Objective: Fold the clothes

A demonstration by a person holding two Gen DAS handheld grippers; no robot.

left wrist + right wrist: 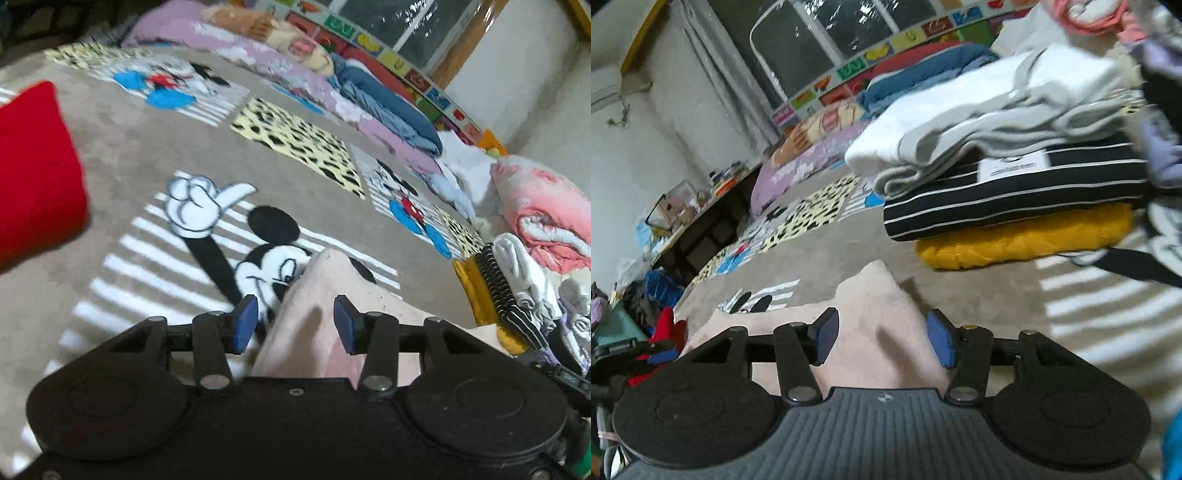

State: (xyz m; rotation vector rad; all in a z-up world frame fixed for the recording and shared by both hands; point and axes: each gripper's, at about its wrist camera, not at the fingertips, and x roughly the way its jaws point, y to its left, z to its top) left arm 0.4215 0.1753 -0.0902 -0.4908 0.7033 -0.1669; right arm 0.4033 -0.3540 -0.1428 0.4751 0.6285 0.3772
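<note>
Setting: a beige cartoon-mouse bedspread (140, 155) covers a bed, with rolled bedding along its far edge by a window.

Pink garment (332, 317): a pale pink, soft-looking piece of clothing lies flat on the bedspread directly under both grippers. In the left wrist view it runs from 6 o'clock up to a rounded corner near the centre. In the right wrist view a corner points toward 12 o'clock.

Left gripper (295, 323): its fingers are spread wide, with blue pads on either side of the pink cloth and pinching nothing.

Right gripper (882, 341): its fingers are also spread apart, poised over the pink cloth and holding nothing.

Folded stack (1015, 184): at 1 to 2 o'clock in the right wrist view sits a pile of white and grey items on a black striped garment, on a mustard-yellow one.

Red cloth (33, 170): at 9 o'clock in the left wrist view, blurred; it may be a garment or a cushion.

Fold state: the pink piece has straight edges, but its full outline is cut off, so how far it is folded is not clear.

Handling: it is likely light, limp and non-slippery. It will sag and crease instead of holding shape.

Where to grip: an edge or corner, pinching through all layers, one gripper at each end so it lifts evenly.
</note>
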